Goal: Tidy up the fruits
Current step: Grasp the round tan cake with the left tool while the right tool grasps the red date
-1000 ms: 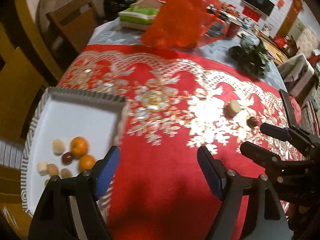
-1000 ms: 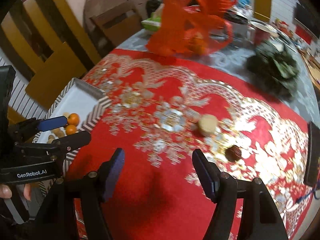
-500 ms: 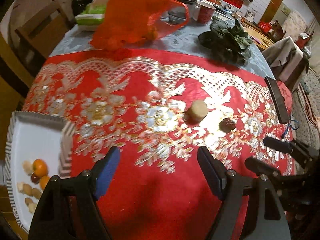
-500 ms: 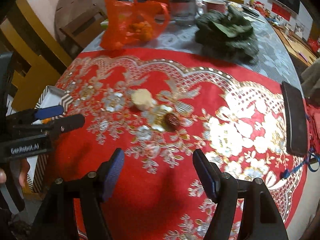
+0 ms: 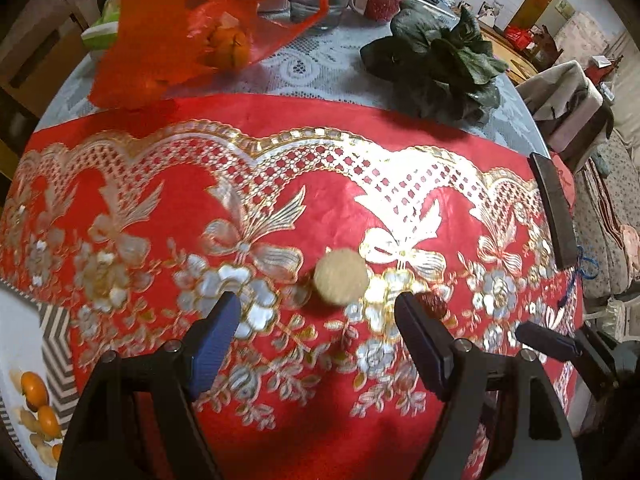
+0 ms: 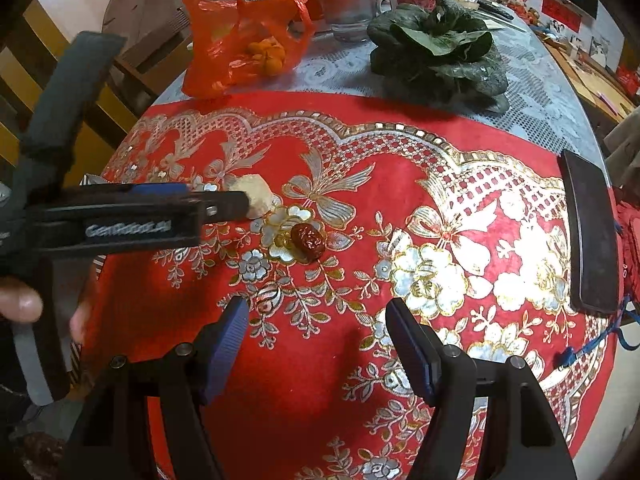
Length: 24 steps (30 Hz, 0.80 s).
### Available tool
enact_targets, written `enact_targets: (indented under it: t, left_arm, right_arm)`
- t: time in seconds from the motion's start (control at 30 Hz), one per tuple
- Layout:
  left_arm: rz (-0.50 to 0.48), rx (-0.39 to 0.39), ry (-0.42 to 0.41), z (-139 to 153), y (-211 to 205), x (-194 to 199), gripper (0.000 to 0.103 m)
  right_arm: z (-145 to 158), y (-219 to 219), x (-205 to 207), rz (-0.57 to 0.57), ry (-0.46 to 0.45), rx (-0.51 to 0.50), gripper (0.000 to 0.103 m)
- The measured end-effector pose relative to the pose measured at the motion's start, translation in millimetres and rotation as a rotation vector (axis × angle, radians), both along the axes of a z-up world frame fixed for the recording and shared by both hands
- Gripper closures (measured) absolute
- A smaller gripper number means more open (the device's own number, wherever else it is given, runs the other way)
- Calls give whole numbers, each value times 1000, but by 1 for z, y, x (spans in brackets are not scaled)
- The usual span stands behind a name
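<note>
Left gripper (image 5: 316, 318) hangs over the red cloth (image 5: 280, 184) with its jaws spread wide and nothing between them. The pale fruit (image 5: 340, 276) sits on the cloth just ahead of that gap, a touch toward the right finger. The date (image 5: 434, 305) lies just right of the pale fruit, partly hidden behind that finger. Right gripper (image 6: 316, 330) is spread wide too and empty, hovering nearer than the date, well short of it. From this side the left gripper's fingertips reach right up to the pale fruit; touching or not, I cannot tell. Far left of the pale fruit, the tray (image 5: 56, 332) holds oranges (image 5: 34, 386) and other small fruits. Beyond the pale fruit stand a red bag (image 5: 180, 28) and leafy greens (image 5: 440, 56); a phone (image 5: 554, 208) lies far right.
</note>
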<state>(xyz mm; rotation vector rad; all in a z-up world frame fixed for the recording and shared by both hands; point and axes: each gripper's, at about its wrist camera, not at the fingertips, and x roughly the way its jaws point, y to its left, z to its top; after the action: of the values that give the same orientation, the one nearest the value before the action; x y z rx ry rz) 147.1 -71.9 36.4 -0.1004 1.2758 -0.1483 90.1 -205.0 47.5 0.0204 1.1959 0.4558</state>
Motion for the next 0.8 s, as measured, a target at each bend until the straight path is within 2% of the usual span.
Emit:
enact_targets:
  t: [0.17,0.2,0.23,0.27,0.3,0.4,0.57,0.67,0.8]
  left_arm:
    - [7,-3,3,-7,-5,11,25]
    - [0,-3,4,-8,-7,12,29]
    - [-12,2,-3,-9,-9,12,37]
    - [-23,14,-6,-10,-10,12,56]
    - [-38,19,-4,-12,-12,13,70]
    - [-55,9,-9,-14,-9,11,71]
    - [-29,11,-17,-9,9,4,71]
    - [-1,10,-20,-4,21,-1,71]
    - [20,13,-21,1,30,-8,71]
  right_arm:
    - [-3,1,11,27,-7,12,27]
    - [-3,2,12,37,-14,13,27]
    - [-3,4,15,52,-23,14,27]
    - [-4,6,18,63,-26,13,27]
    - [-5,8,20,75,-27,14,27]
    - [-10,15,28,117,-36,12,27]
    - [-21,27,42,195,-45,-26,30]
    - [-25,34,45,228,-55,-51,40]
    - [-33,45,47,274,-48,-102,59]
